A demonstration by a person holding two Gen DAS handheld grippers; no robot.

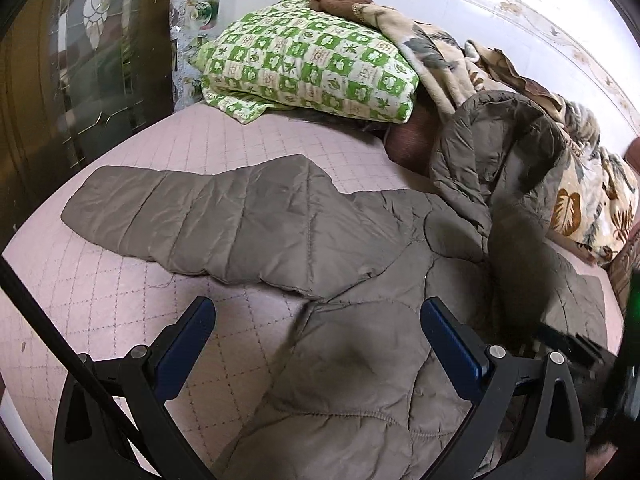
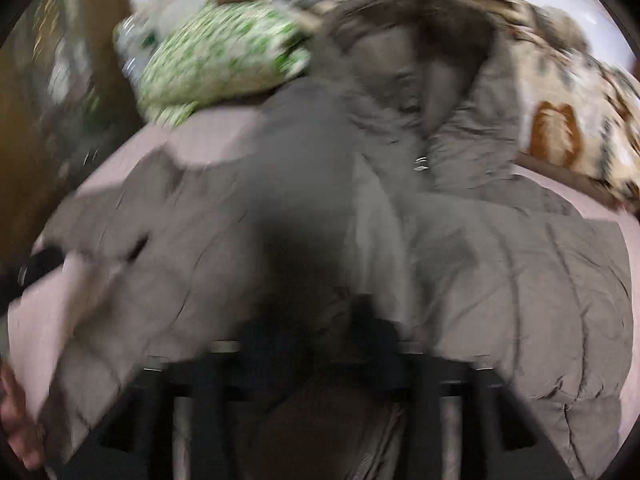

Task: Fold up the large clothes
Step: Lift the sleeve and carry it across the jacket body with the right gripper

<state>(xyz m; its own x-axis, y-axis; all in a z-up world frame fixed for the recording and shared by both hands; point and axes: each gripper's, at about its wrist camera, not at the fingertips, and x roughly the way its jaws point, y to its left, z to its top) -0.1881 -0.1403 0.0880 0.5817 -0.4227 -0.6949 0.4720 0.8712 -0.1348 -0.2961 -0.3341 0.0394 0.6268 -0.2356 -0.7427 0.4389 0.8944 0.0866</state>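
Observation:
A grey-brown quilted jacket lies on the pink quilted bed. One sleeve is spread flat to the left. My left gripper hovers open over the jacket's body, with nothing between its blue pads. The other sleeve rises in a blurred arc at the right, down toward my right gripper. The right wrist view is badly smeared. There the jacket fills the frame and a dark strip of sleeve runs up from my right gripper. Whether the jaws pinch it is unclear.
A green-and-white checked pillow and a leaf-patterned blanket are heaped along the far side of the bed by the white wall. A dark wooden door with glass stands at the left. A hand shows at the lower left edge.

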